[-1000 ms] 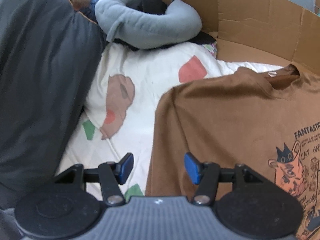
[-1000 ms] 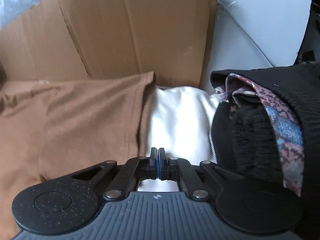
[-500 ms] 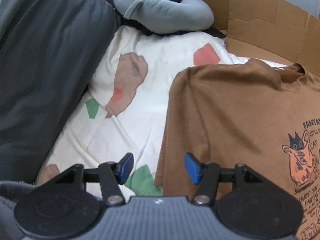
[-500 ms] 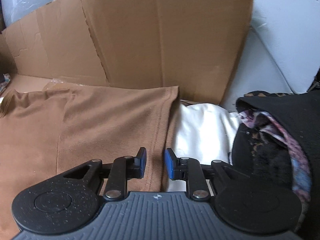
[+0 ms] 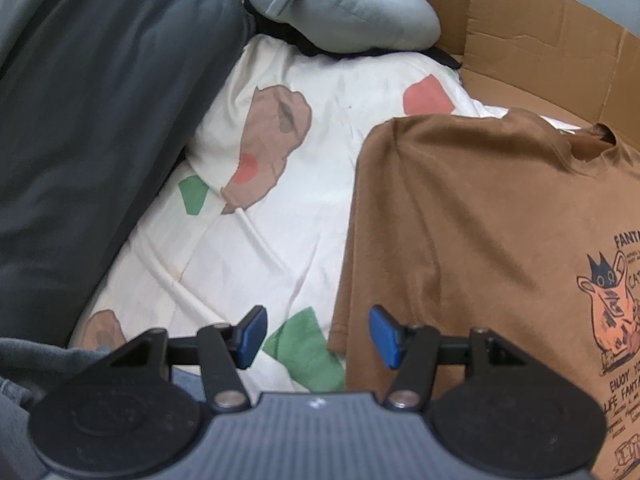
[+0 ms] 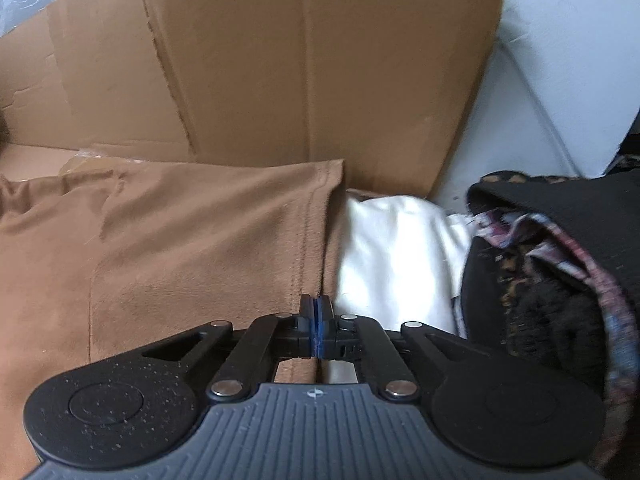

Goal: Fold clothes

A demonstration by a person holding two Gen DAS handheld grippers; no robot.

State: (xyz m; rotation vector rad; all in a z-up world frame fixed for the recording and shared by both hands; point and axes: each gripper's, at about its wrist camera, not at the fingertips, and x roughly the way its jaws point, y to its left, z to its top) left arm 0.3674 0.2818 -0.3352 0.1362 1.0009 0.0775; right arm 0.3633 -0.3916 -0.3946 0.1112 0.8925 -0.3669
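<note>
Only my left view shows the white patterned quilt (image 5: 304, 216) and the cat print; my right view shows cardboard (image 6: 280, 60). The soft brown T-shirt (image 5: 480, 220) lies flat. My left claw (image 5: 314, 334) gapes over its edge; my right claw (image 6: 316, 328) is pinched together at its stitched hem.

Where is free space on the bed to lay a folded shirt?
The patterned white quilt lies bare between the dark grey bedding and the brown T-shirt. On the shirt's other side, only a narrow white strip before the dark clothes pile: crowded.
</note>
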